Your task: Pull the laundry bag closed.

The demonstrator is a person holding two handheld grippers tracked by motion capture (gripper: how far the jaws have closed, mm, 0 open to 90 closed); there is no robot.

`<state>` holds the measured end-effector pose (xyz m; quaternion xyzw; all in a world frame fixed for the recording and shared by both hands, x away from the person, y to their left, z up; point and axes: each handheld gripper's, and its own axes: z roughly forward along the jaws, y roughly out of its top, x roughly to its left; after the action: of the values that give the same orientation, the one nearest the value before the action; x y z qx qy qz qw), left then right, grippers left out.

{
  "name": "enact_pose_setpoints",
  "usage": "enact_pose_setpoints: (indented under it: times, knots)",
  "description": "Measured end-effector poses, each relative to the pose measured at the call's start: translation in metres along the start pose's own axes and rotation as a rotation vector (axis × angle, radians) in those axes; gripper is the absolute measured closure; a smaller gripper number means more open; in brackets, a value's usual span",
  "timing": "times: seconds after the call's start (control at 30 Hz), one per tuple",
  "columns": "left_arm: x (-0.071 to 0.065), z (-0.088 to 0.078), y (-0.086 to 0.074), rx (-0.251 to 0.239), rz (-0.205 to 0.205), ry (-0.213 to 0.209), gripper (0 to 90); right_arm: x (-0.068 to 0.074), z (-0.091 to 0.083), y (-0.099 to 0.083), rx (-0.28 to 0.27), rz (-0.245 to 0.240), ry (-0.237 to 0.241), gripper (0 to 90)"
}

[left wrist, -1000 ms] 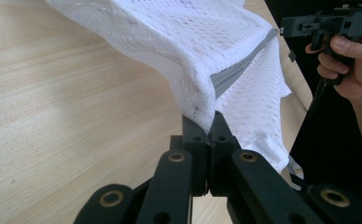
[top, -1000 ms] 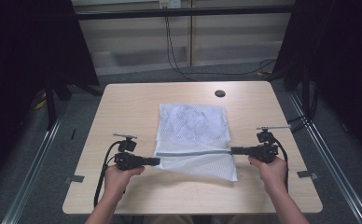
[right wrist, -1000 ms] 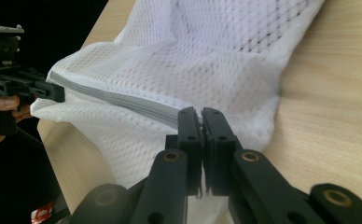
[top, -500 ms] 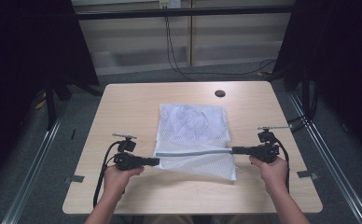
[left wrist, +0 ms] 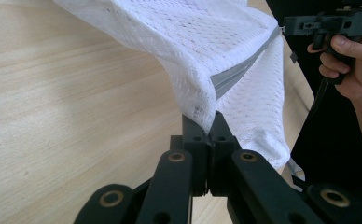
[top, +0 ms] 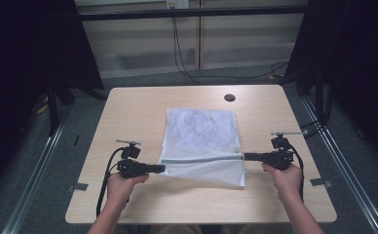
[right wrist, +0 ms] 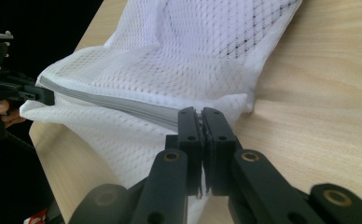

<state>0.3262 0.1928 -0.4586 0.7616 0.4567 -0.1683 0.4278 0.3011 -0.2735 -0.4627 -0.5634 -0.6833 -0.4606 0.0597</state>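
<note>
Here, left hand-held gripper [top: 161, 168] and right hand-held gripper [top: 248, 156] clamped on white mesh bag [top: 201, 131], no writing legible

- A lab or recording bay, not a home — the light wooden table [top: 143, 112] stands alone on grey carpet [top: 26, 195], boxed in by black curtains [top: 26, 44] on both sides.
- Metal rails [top: 31, 170] run along the floor beside the table, with a black crossbar [top: 192, 12] overhead.
- A wall socket [top: 176, 4] feeds loose cables [top: 182, 53] down pale wall panels [top: 143, 39] — a test rig's wiring.
- The tabletop has a round cable port [top: 229, 97].
</note>
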Motion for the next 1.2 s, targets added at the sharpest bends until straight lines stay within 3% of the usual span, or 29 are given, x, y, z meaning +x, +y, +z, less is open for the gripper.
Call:
enact_pose_setpoints:
  times: [0.43, 0.5, 0.53, 0.83, 0.97, 1.0, 1.07, 1.2]
  knots:
    - [-0.001, -0.001, 0.000, -0.008, 0.013, 0.013, 89.5, 0.000, -0.001, 0.000, 0.002, -0.003, -0.007, 87.2]
    - [-0.002, -0.001, 0.000, -0.013, -0.006, -0.002, 89.5, 0.000, -0.003, 0.000, 0.000, -0.003, -0.017, 87.2]
    - [-0.001, -0.001, 0.000, -0.008, 0.014, 0.007, 89.5, 0.000, -0.003, 0.000, 0.002, 0.000, -0.012, 87.2]
    - [-0.004, 0.000, -0.001, -0.002, 0.009, -0.017, 89.2, 0.002, -0.004, 0.001, -0.008, -0.021, -0.011, 87.0]
    - [-0.007, 0.000, 0.000, -0.012, 0.044, -0.020, 88.0, 0.003, -0.004, 0.001, -0.016, -0.037, -0.011, 86.6]
    - [-0.007, 0.001, 0.000, -0.019, 0.045, -0.026, 85.5, 0.003, -0.004, 0.001, -0.011, -0.040, -0.008, 86.4]
    - [-0.009, 0.002, 0.000, -0.032, 0.047, -0.036, 71.6, 0.004, -0.003, 0.001, -0.016, -0.047, -0.019, 84.2]
    - [-0.012, 0.003, 0.001, -0.069, 0.092, 0.007, 46.2, 0.006, 0.000, 0.001, -0.027, -0.060, -0.043, 61.6]
